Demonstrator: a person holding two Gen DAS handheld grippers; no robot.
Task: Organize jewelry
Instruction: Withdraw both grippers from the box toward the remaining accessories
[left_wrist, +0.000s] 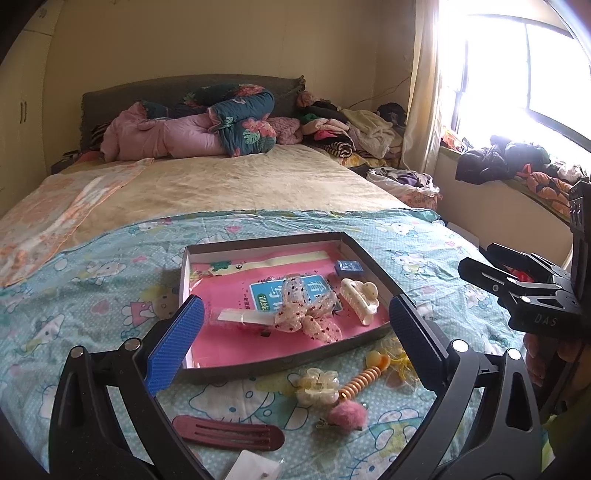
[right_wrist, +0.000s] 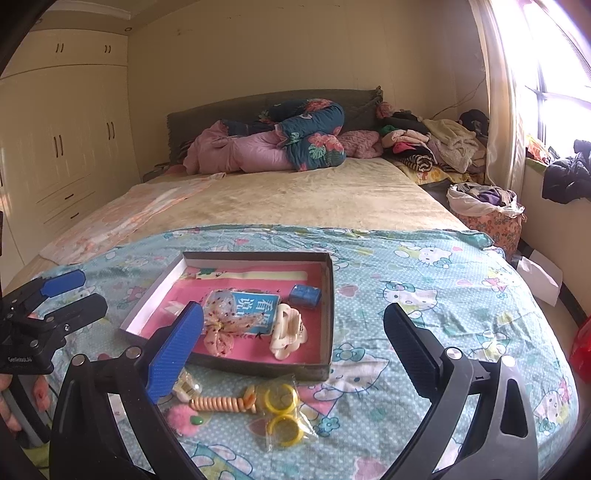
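Observation:
A shallow dark-rimmed tray (left_wrist: 266, 238) with a pink lining lies on the bedspread. It holds a sheer dotted bow (left_wrist: 306, 314), a cream claw clip (left_wrist: 360, 299) and a small blue box (left_wrist: 349, 266). In front of it lie a cream flower clip (left_wrist: 317, 386), an orange spiral tie (left_wrist: 360, 382), a pink pompom clip (left_wrist: 347, 415) and a maroon snap clip (left_wrist: 229, 432). My left gripper (left_wrist: 295, 301) hovers open over the tray's near edge, holding nothing. My right gripper (right_wrist: 293, 308) is open and empty above the tray (right_wrist: 258, 254); bagged yellow rings (right_wrist: 282, 410) lie below it.
The cartoon-cat bedspread (right_wrist: 424, 295) covers the bed's near end. Folded quilts (right_wrist: 288, 144) and heaped clothes (right_wrist: 436, 144) sit at the headboard. A full laundry bag (right_wrist: 487, 210) stands on the floor at the right. A small clear packet (left_wrist: 255, 469) lies nearest me.

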